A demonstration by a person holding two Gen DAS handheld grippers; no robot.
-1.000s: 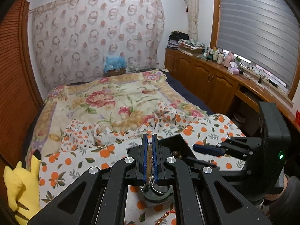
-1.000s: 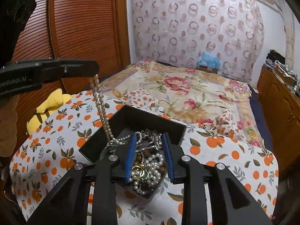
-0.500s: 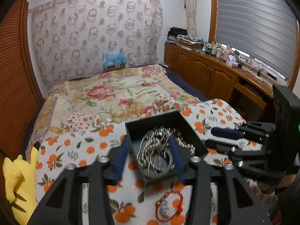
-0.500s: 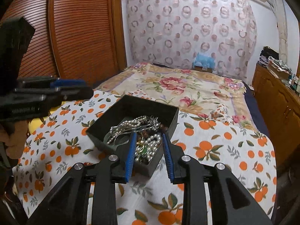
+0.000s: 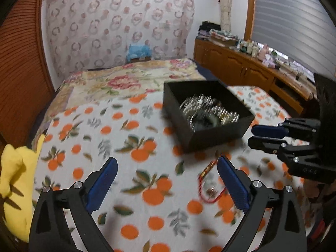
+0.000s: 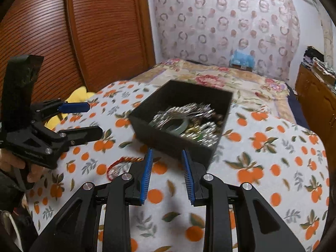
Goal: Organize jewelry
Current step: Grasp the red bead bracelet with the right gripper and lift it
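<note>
Red bracelet (image 5: 210, 185) lies just inside left gripper's (image 5: 166, 185) right finger — jaws just opened wide, empty; right gripper (image 6: 166, 175) narrow, empty, farther off.

Left claw (image 6: 92, 118) body, right wrist view: pale print on the side, too blurred to read.
Right claw (image 5: 255, 135) body, left wrist view: small embossed marks, unreadable.
Elsewhere: no legible text.

Motion blur smears the tangle of silver chains and pearl beads (image 5: 206, 113) in the open black square box (image 5: 212, 135) at centre right, so single pieces cannot be told apart, and the red cord bracelet (image 6: 117, 166) lies partly hidden behind a gripper finger.
</note>
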